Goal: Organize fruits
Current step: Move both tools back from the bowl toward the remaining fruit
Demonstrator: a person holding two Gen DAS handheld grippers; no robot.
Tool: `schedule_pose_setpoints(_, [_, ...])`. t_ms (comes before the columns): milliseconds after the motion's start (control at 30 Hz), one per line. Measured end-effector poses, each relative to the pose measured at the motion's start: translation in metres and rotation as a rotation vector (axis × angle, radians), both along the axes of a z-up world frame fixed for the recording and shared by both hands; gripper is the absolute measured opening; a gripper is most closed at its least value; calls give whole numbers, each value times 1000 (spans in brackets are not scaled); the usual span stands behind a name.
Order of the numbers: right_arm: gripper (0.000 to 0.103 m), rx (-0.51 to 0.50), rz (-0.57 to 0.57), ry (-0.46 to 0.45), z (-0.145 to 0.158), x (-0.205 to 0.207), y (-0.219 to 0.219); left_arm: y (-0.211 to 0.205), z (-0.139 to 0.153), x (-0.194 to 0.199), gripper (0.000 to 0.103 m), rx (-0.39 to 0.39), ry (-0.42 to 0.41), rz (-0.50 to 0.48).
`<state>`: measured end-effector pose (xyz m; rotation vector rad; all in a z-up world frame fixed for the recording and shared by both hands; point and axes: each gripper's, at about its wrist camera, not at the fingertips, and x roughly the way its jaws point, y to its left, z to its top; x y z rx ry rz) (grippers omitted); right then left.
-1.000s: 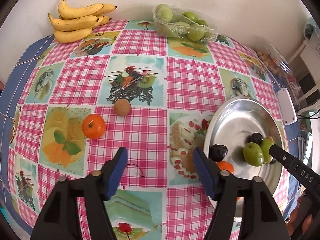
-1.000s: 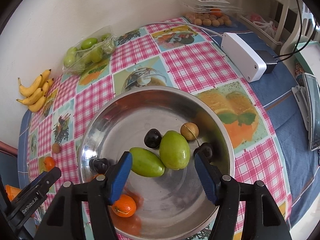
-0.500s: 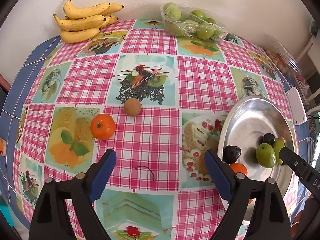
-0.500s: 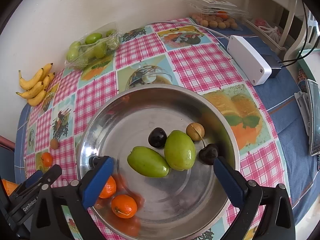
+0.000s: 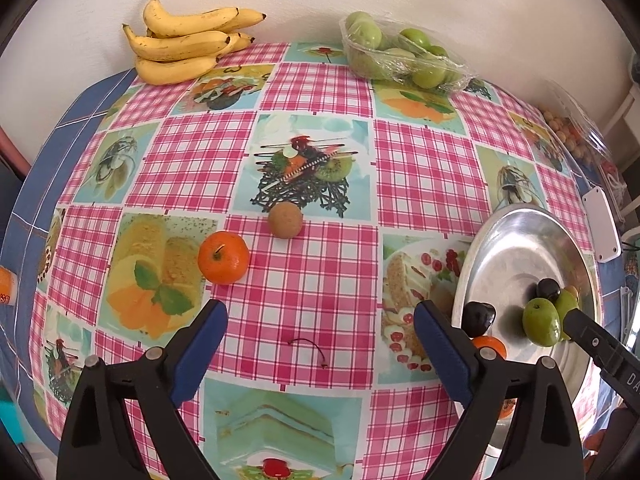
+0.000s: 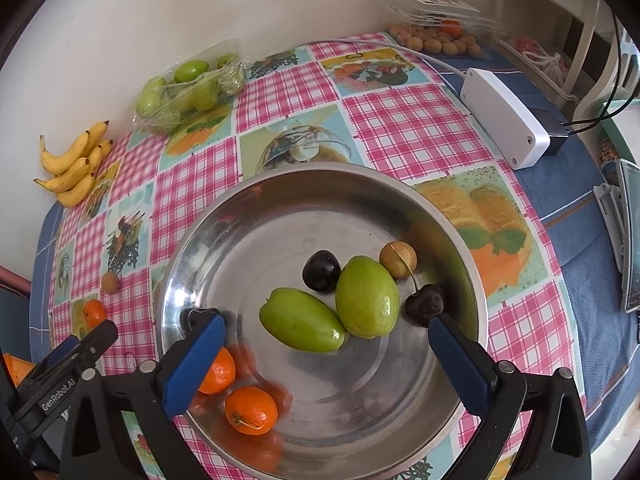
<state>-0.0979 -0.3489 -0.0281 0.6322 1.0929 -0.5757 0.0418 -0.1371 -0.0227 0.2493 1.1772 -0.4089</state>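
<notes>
My left gripper (image 5: 320, 312) hangs over the checked cloth, its jaws opening with nothing between them; only a loose cherry stem (image 5: 310, 346) lies below. Ahead of it sit a tangerine (image 5: 223, 257) and a small brown round fruit (image 5: 285, 220). My right gripper (image 6: 326, 322) stands open over the steel bowl (image 6: 280, 232). In the bowl lie two green fruits (image 6: 302, 324), dark cherries (image 6: 321, 270), a brown fruit (image 6: 398, 259) and two tangerines (image 6: 251, 410).
Bananas (image 5: 188, 46) and a wrapped pack of green fruit (image 5: 400, 52) lie by the back wall. A white box (image 6: 504, 118) with cables, a phone (image 6: 632, 236) and a tray of small brown fruits (image 6: 440, 40) stand to the bowl's right.
Both grippers' jaws have spread much wider. The left wrist view has shifted slightly, so the tangerine and brown fruit sit a little further right. The fruit in the bowl has stayed put.
</notes>
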Motion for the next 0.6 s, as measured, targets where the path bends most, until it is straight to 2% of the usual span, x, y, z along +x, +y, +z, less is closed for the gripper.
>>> schedule_pose_setpoints(600, [103,10,41,-10,-1,9,8,17,4,12,95,-110,29,83])
